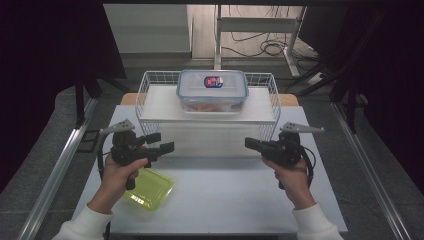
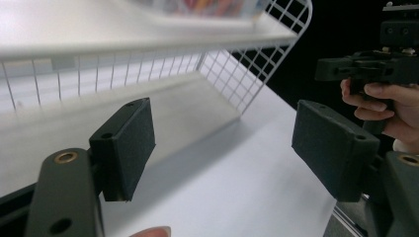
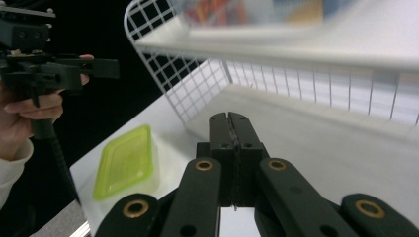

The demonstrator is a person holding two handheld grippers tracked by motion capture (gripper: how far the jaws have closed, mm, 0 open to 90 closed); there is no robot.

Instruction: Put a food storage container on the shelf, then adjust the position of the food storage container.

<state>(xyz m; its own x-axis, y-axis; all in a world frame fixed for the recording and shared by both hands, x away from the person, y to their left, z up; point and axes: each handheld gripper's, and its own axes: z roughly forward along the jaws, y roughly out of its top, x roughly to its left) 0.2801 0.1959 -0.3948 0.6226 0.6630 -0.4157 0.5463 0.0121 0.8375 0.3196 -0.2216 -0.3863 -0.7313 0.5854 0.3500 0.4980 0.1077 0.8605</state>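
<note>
A clear food box with a blue-rimmed lid (image 1: 212,90) stands on top of a white wire shelf (image 1: 159,107) at the back of the table. A yellow-green plastic tub (image 1: 149,189) lies on the table at the front left, by the person's left hand. My left gripper (image 1: 161,142) hovers in front of the shelf's left end, open, with nothing between its pads (image 2: 126,148). My right gripper (image 1: 250,143) hovers before the shelf's right end, shut and holding nothing; its jaws (image 3: 231,133) point into the space under the shelf. The tub (image 3: 126,160) lies to their left.
The white table (image 1: 225,195) has bare room between the two hands. The shelf's wire side walls (image 2: 247,74) stand close to both grippers. Dark curtains flank the table, and cables lie on the floor behind (image 1: 265,47).
</note>
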